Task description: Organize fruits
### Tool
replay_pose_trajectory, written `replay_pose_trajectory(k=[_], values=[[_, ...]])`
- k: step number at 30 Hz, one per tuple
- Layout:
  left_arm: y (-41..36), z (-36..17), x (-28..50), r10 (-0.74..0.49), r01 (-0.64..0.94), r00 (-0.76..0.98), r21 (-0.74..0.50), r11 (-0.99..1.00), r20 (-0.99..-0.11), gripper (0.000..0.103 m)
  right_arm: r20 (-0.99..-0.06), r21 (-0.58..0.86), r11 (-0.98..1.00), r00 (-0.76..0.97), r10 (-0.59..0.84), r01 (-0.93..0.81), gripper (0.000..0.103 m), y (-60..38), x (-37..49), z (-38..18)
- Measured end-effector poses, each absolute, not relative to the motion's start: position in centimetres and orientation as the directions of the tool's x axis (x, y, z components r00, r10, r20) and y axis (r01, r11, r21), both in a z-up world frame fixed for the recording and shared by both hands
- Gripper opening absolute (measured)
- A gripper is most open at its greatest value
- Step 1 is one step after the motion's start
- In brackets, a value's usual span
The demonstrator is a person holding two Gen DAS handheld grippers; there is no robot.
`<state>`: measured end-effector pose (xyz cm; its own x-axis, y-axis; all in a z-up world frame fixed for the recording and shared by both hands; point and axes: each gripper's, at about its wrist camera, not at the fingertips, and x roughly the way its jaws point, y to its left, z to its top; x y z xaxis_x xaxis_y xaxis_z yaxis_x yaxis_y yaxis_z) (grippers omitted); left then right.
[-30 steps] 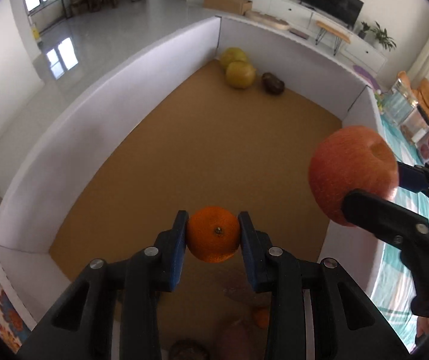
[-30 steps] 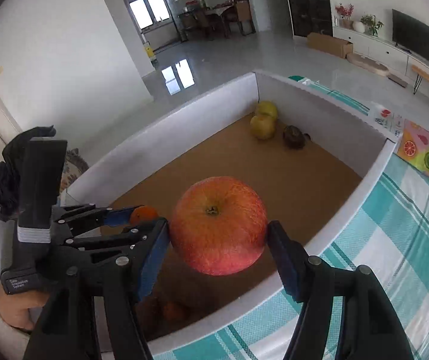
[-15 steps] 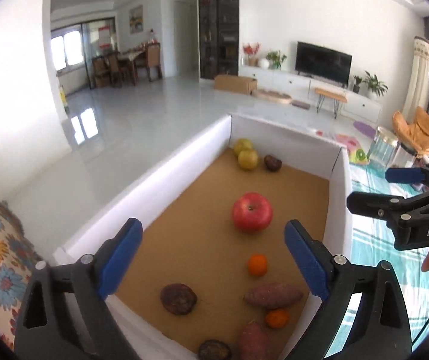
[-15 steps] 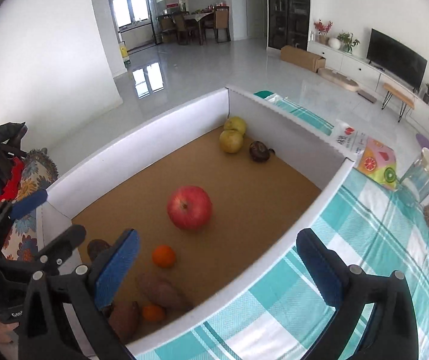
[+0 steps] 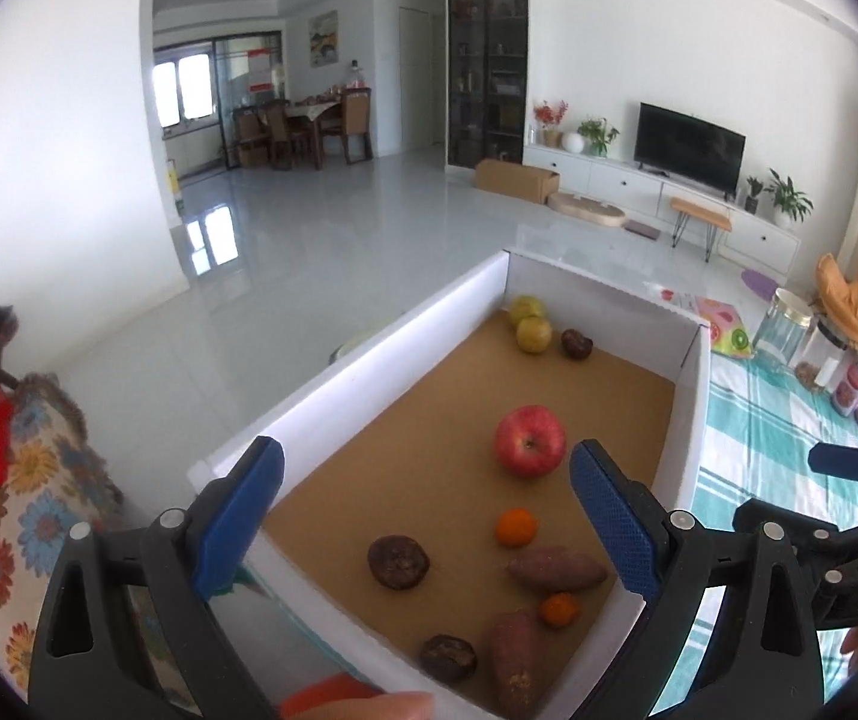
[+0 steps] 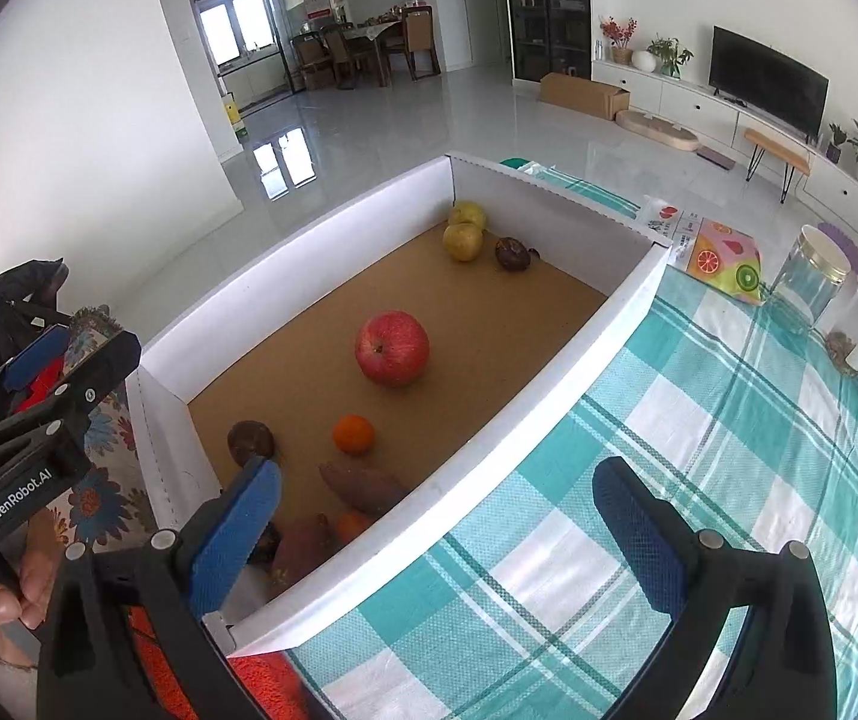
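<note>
Change: you released both fruits a second ago | left gripper (image 5: 426, 516) and right gripper (image 6: 435, 531): fingers wide apart, holding nothing | red apple (image 6: 392, 348) centre of box (image 6: 627, 324), mandarin (image 6: 354, 434) below it | meaning: placement done, choose next fruit.

In the box (image 6: 333, 564), the apple (image 6: 392, 347) lies behind the orange (image 6: 353, 434).

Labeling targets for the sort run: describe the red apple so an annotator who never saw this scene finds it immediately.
Start at the white-walled box with the brown floor, sitting on the teal checked tablecloth. The red apple lies alone near the middle of that floor, touching nothing. It is the largest fruit there and the only red one; the small orange nearer the grippers and two yellow-green fruits in the far corner differ clearly.
</note>
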<state>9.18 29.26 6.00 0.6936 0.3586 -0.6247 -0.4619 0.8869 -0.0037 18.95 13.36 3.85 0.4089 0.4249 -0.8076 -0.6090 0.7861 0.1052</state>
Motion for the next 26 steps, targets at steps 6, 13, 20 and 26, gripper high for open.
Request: replay_pose_trajectory(k=[6,13,20,26], values=[[28.9,5.6,9.2,0.377,-0.465,0.675,0.031,0.885,-0.635,0.097,-0.806,0.033,0.785,0.448,0.386,-0.618,0.103,14.9,18.0,3.5],[29.2,5.3,9.2,0.381,-0.469,0.667,0.037,0.883,-0.641,0.097,-0.815,0.015,0.783,0.447,0.370,-0.622,0.103,16.0,17.7,3.4],[29.8,4.6,9.5,0.355,-0.461,0.652,0.022,0.887,-0.669,0.097,-0.814,0.001,0.779,0.452,0.365,-0.627,0.103,16.5,17.5,3.5],[29.4,4.5,9.2,0.355,-0.450,0.658,0.031,0.892,-0.664,0.097,-0.818,0.007,0.781,0.446,0.364,-0.625,0.103,16.7,17.8,3.2]])
